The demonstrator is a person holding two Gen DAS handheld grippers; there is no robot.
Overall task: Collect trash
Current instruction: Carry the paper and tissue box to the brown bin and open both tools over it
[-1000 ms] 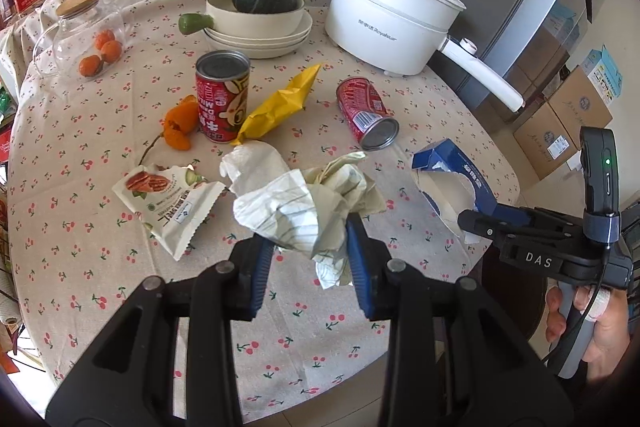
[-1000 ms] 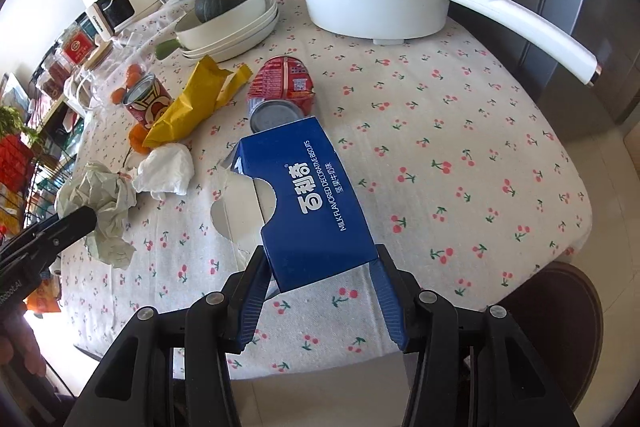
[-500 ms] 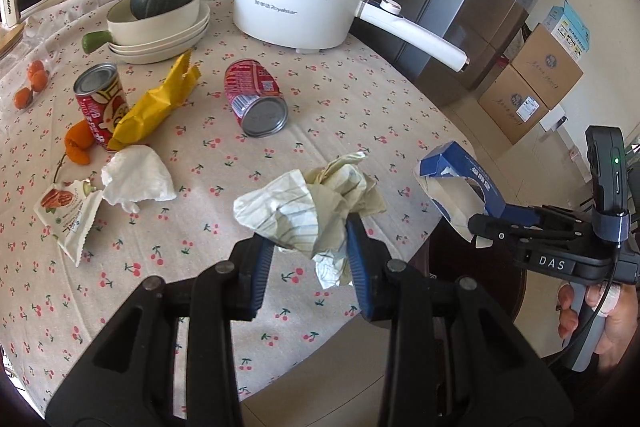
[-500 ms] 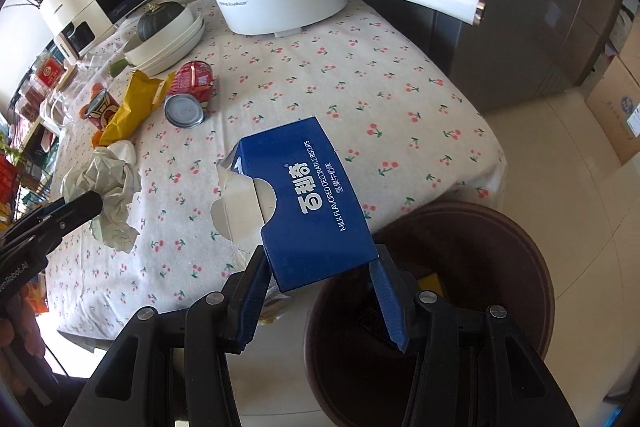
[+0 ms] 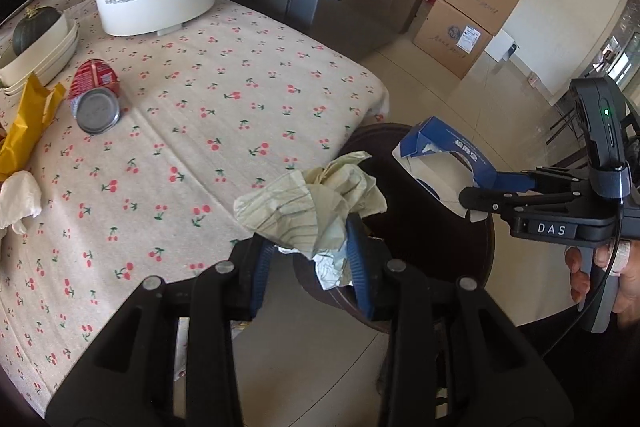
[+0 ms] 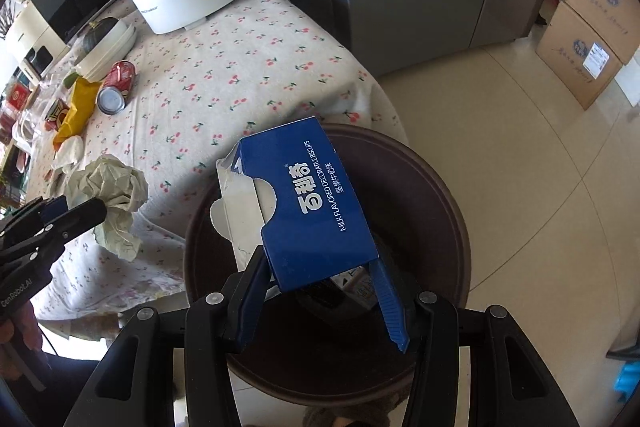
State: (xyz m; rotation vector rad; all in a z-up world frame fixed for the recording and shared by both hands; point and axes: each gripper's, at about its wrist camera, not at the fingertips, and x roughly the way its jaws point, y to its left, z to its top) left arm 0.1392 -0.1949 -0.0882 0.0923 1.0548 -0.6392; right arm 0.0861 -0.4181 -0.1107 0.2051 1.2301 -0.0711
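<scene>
A: How will the blue biscuit box [image 6: 316, 195] behave in that grip?

B: I judge it light and hollow, thin card with a torn-open end, so it would crush if squeezed hard. The right gripper [image 6: 320, 291] pinches it across its lower closed end, which looks the stiffer part, and the box hangs over the mouth of the dark brown bin [image 6: 440, 195] just off the table's [image 6: 240, 75] near corner.

A: And the crumpled paper [image 5: 312, 203]?

B: Soft, springy, near weightless by the look of it. The left gripper [image 5: 308, 259] has its pads pressed into the wad's lower part, the bulk puffing out above. It sits over the table's edge, right beside the bin's rim, not yet clearly above the opening.

A: Hand poses?

B: Both grippers tilt steeply downward. The right hand [image 5: 600, 267] wraps its handle. Still on the cloth, well back from this corner: a tipped red can [image 5: 96, 95], a yellow wrapper [image 5: 28, 123] and a white tissue [image 5: 18, 195].
</scene>
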